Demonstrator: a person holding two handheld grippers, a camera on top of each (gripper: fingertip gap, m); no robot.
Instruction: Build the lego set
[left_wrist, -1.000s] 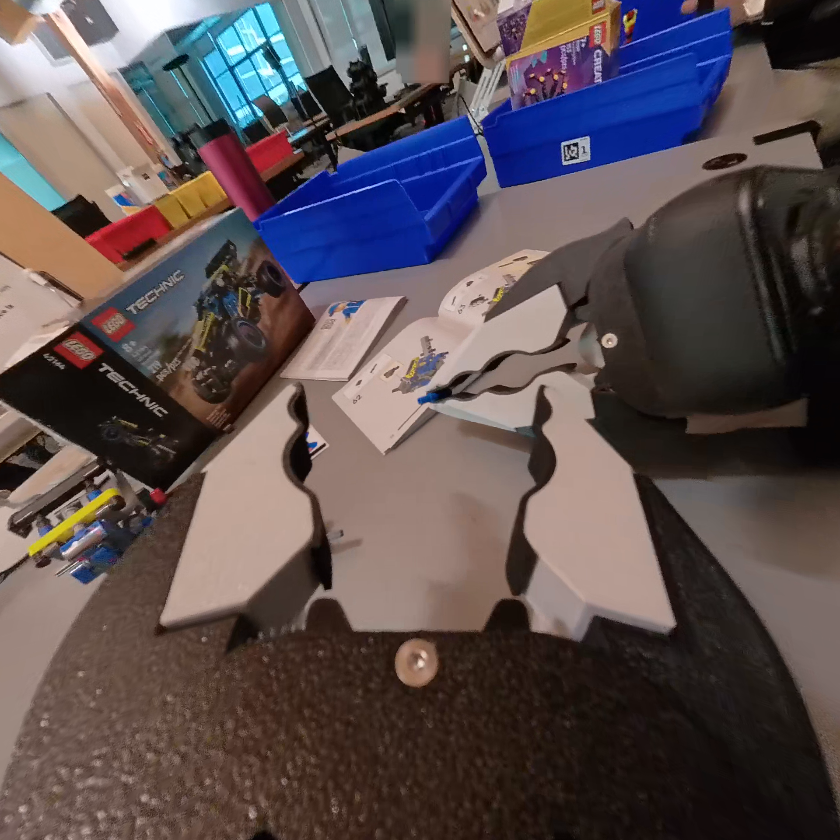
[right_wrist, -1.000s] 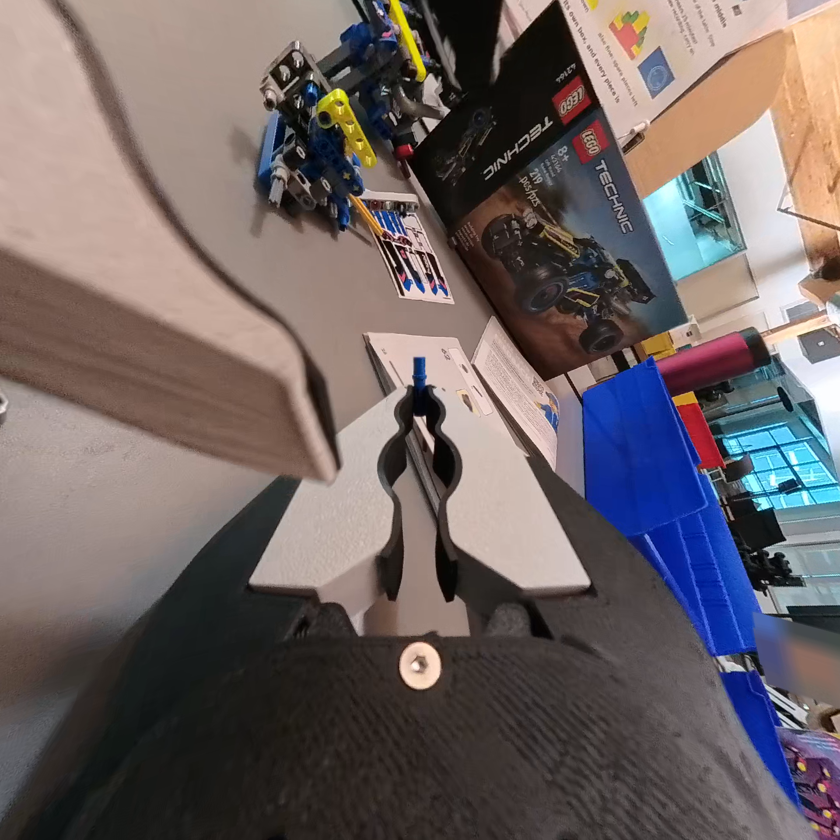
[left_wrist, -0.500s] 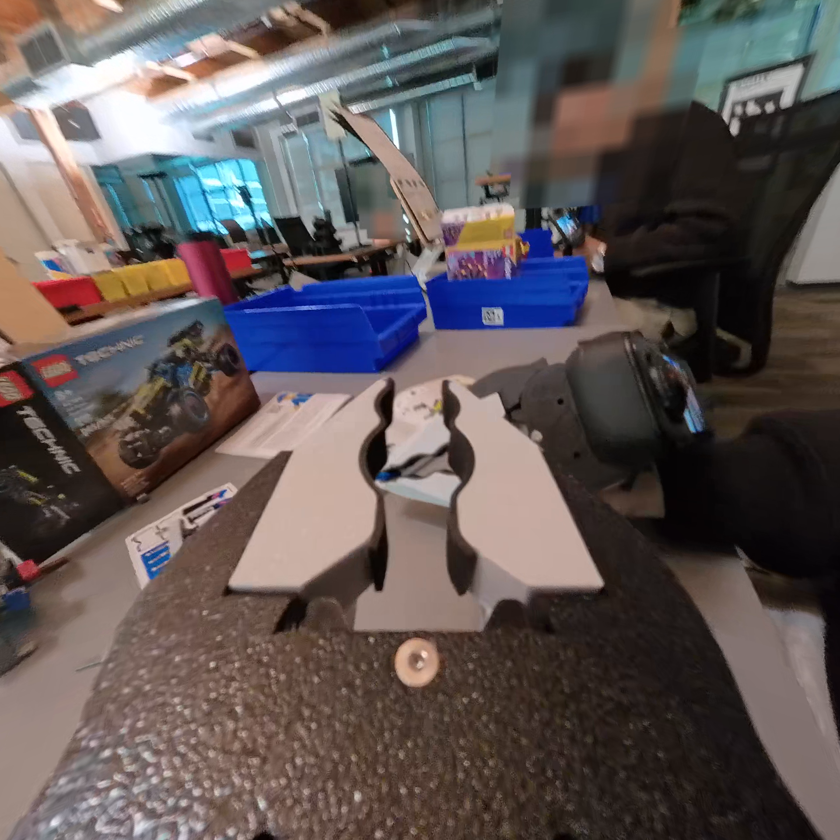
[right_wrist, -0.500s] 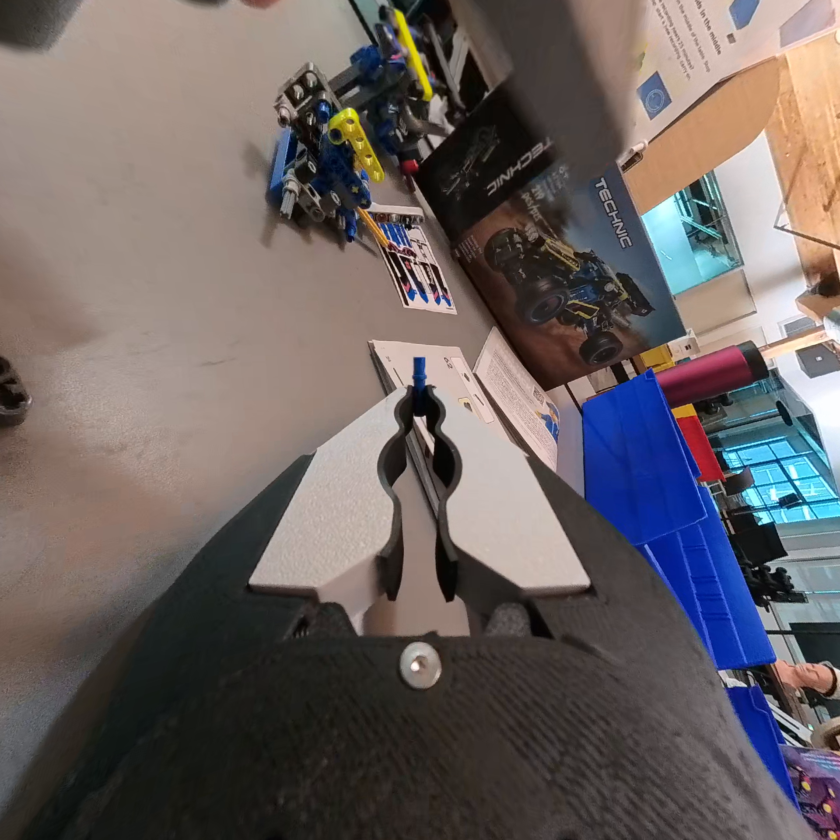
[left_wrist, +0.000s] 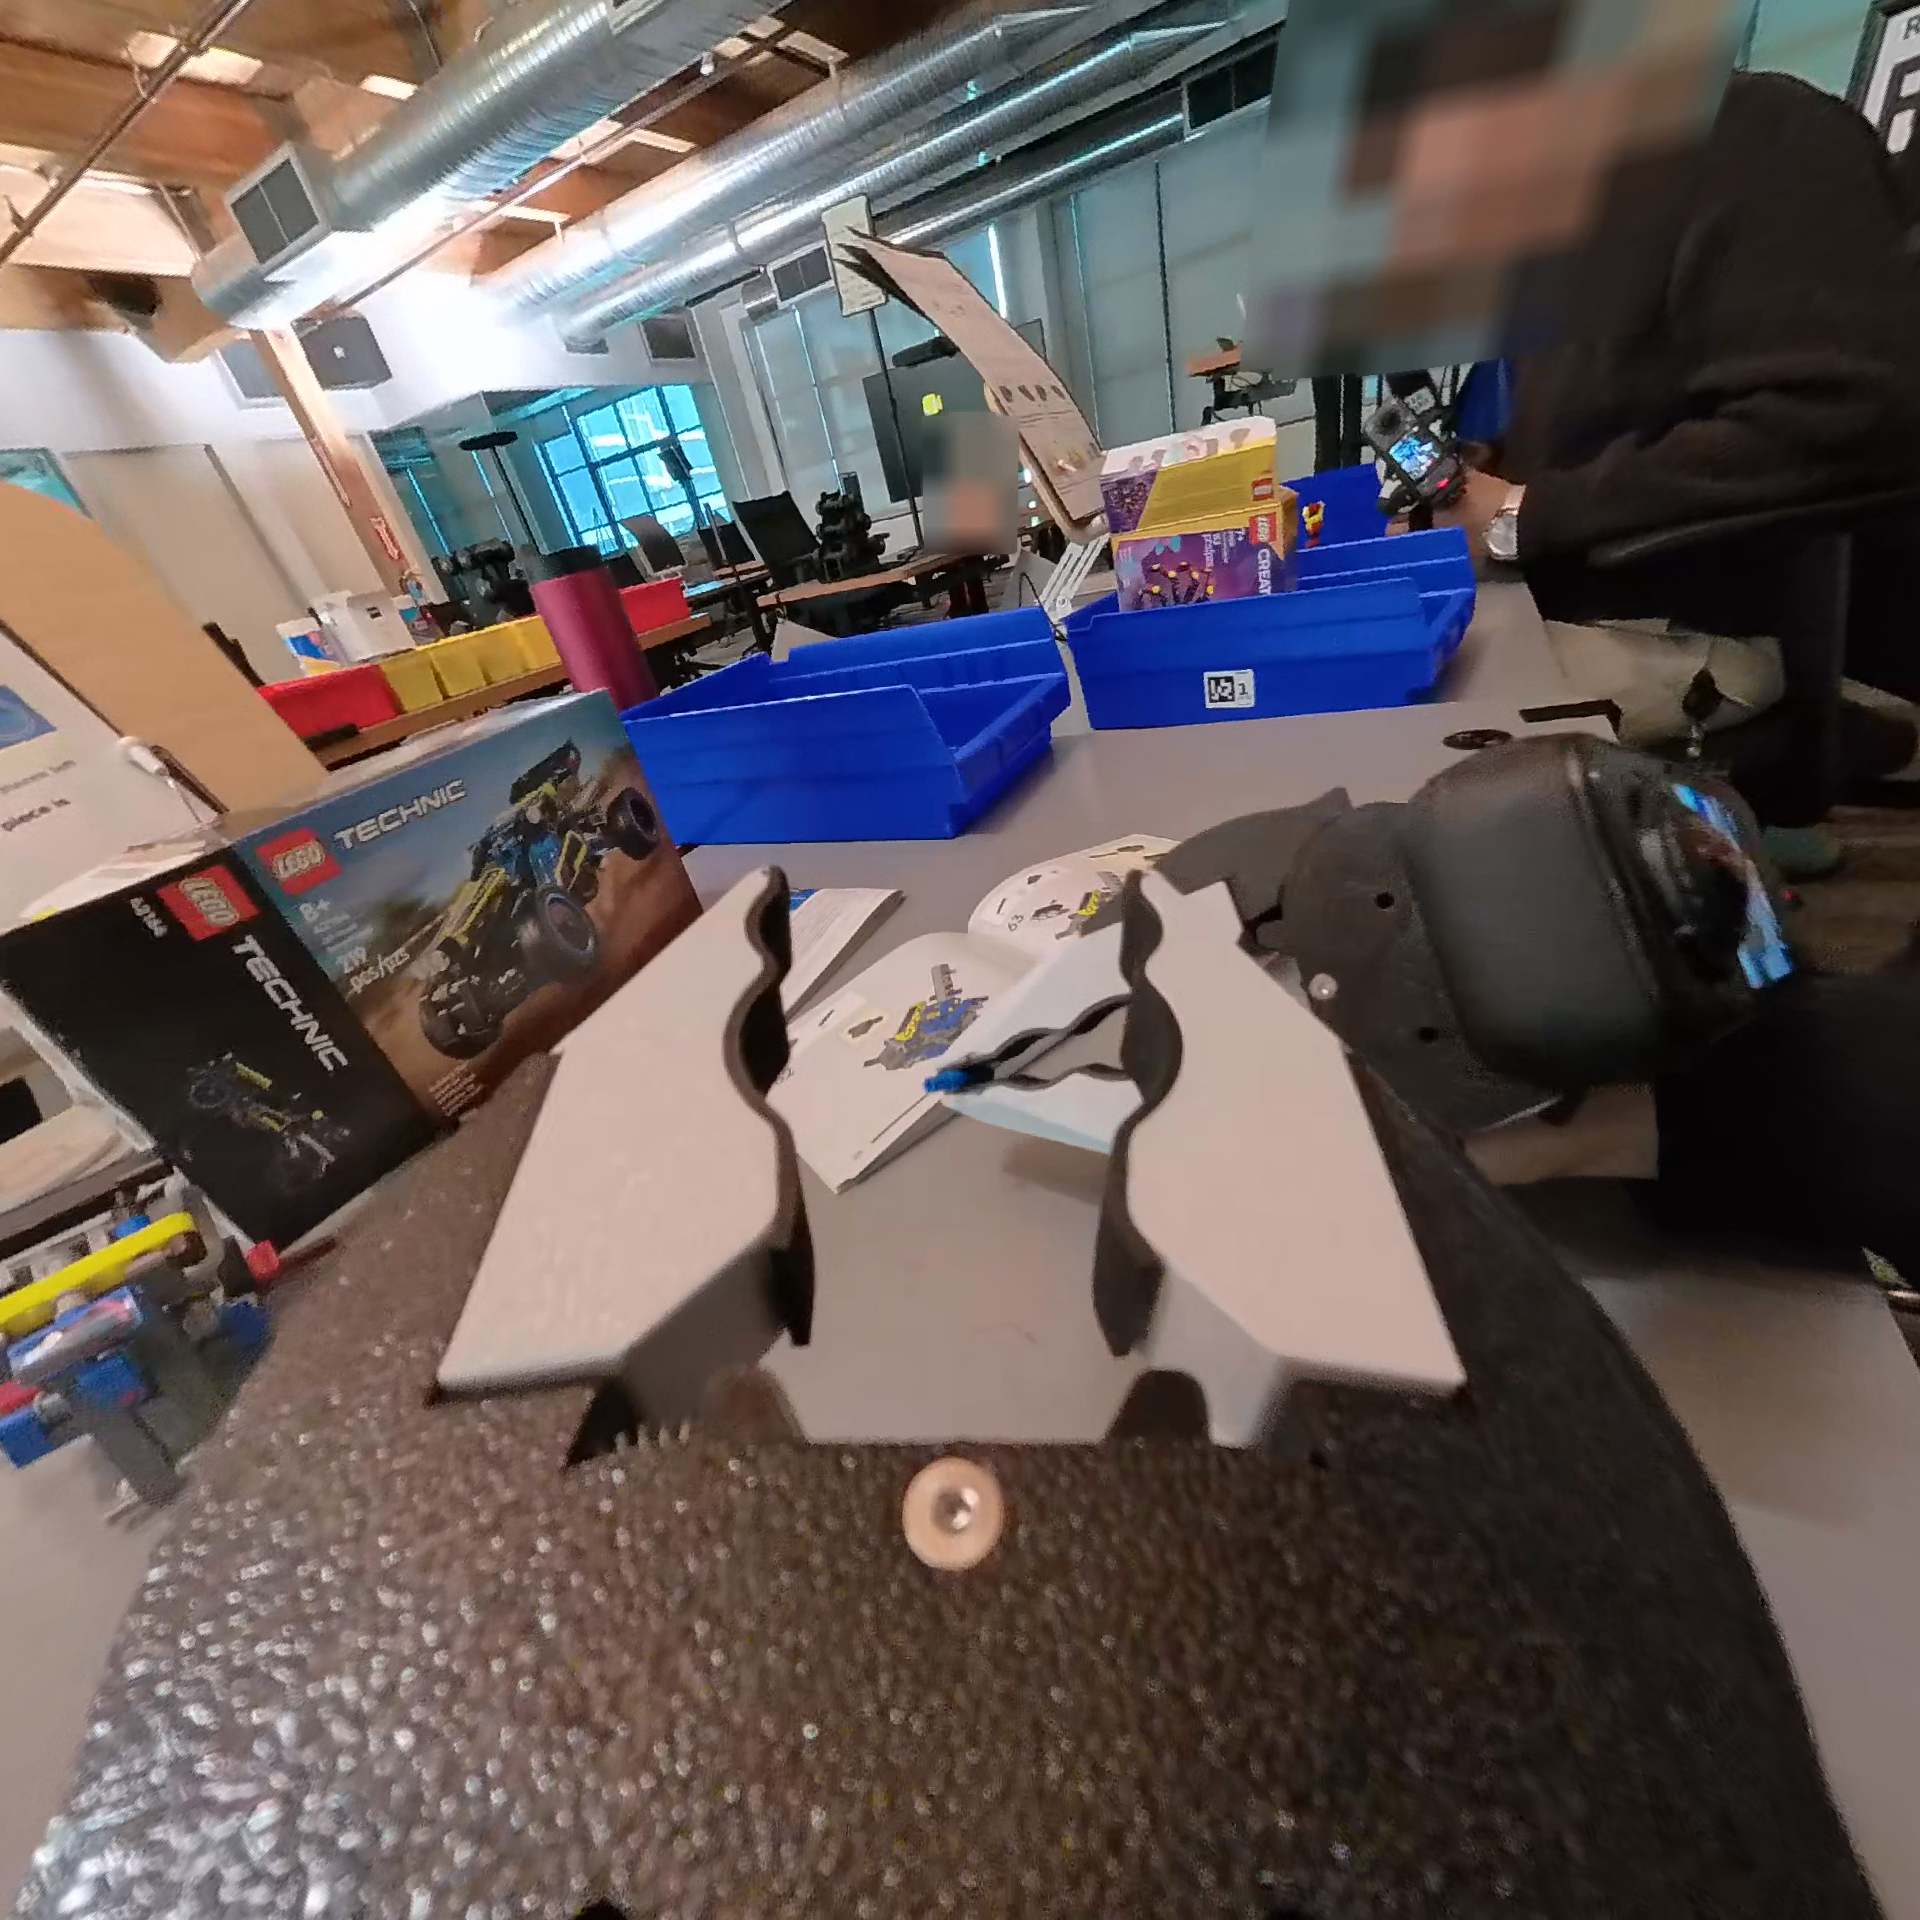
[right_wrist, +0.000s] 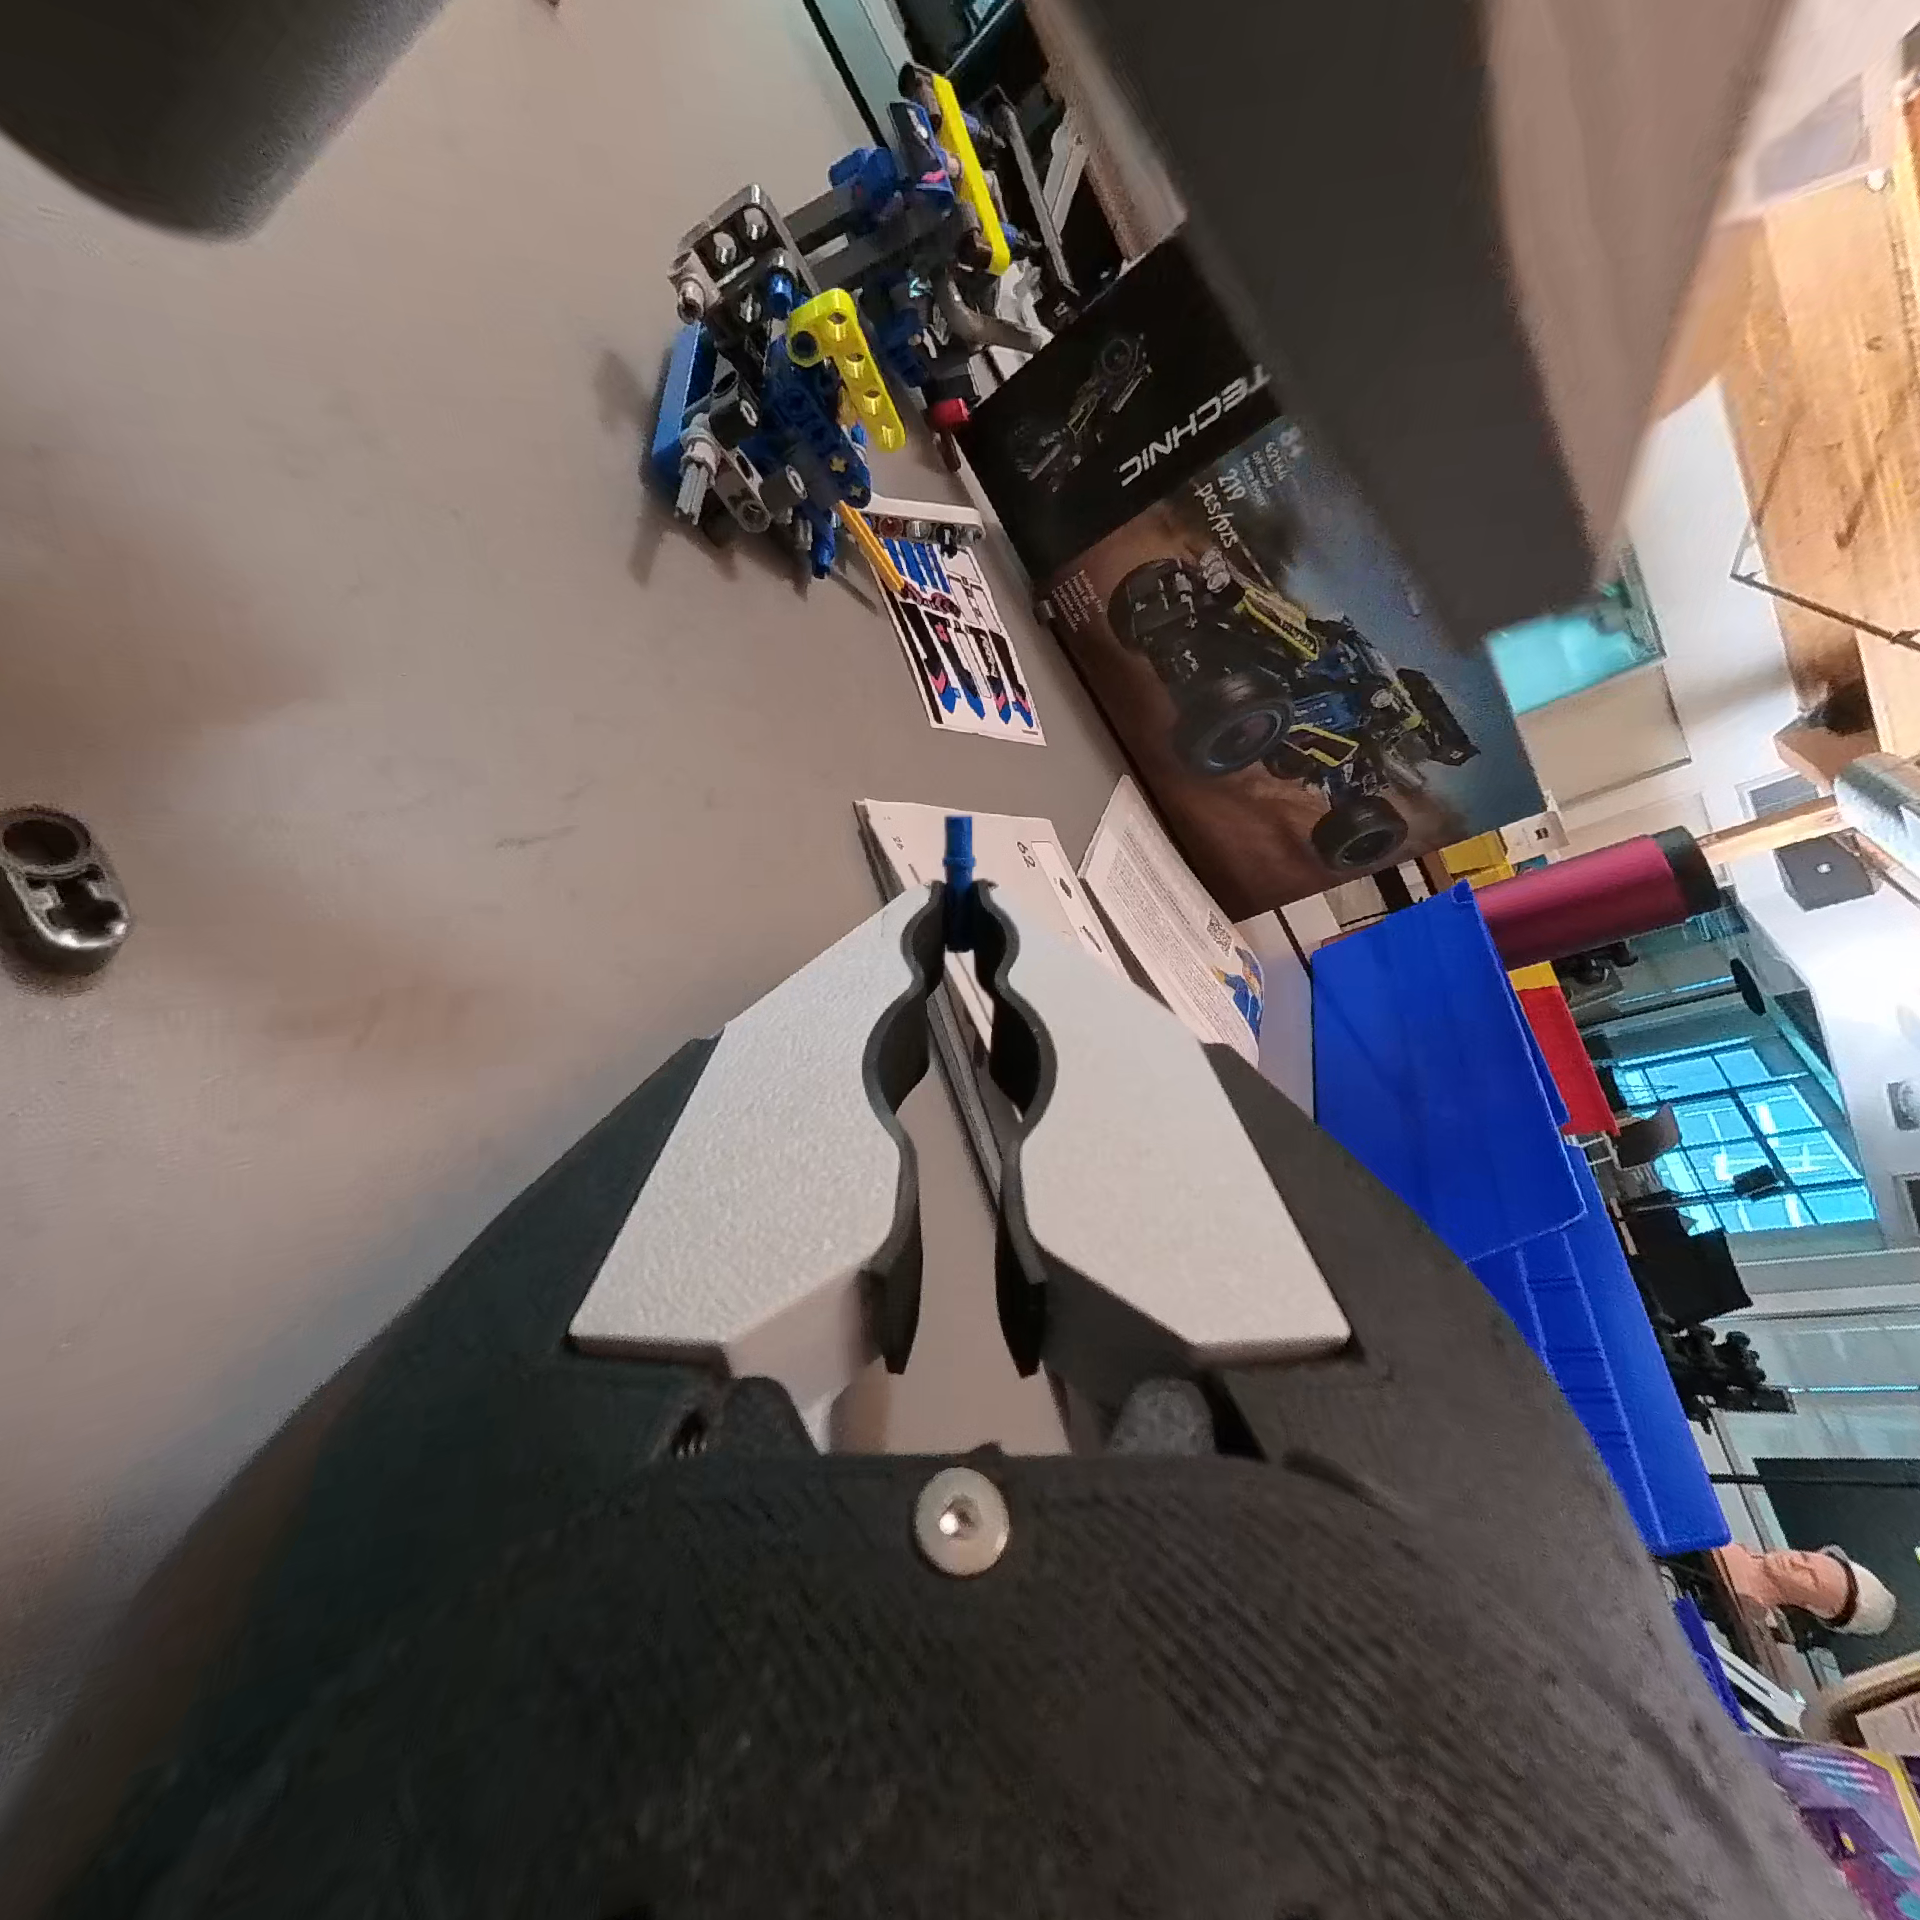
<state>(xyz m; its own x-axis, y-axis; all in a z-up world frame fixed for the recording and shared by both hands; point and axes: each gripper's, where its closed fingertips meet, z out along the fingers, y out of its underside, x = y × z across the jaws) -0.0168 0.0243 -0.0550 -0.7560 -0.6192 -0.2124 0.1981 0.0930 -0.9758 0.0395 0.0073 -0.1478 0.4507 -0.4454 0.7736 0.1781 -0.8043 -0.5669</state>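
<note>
My right gripper (right_wrist: 961, 904) is shut on a small blue pin (right_wrist: 958, 862) that sticks out past its tips, held above the grey table (right_wrist: 416, 935). In the left wrist view the right gripper (left_wrist: 1013, 1072) comes in from the right with the blue pin (left_wrist: 951, 1081) over the open instruction booklet (left_wrist: 894, 1049). My left gripper (left_wrist: 951, 904) is open and empty, raised above the table. The partly built blue, yellow and grey model (right_wrist: 800, 395) lies on the table and also shows in the left wrist view (left_wrist: 94, 1340). A small dark grey piece (right_wrist: 62, 878) lies loose at the left.
The set's box (left_wrist: 416, 935) stands at the left beside the model, with a sticker sheet (right_wrist: 961, 644) in front of it. Two blue bins (left_wrist: 852, 727) (left_wrist: 1278, 655) sit at the table's far side. A person in dark clothes (left_wrist: 1714, 416) sits at the right. About 11 cm separates my left fingertips from my right. My right gripper's tips are some 11 cm from the small dark grey piece (right_wrist: 62, 878).
My left gripper lifted from low over the table, narrowed almost shut, then opened wide again. My right gripper stayed shut on the blue pin. The dark grey piece came into the right view.
</note>
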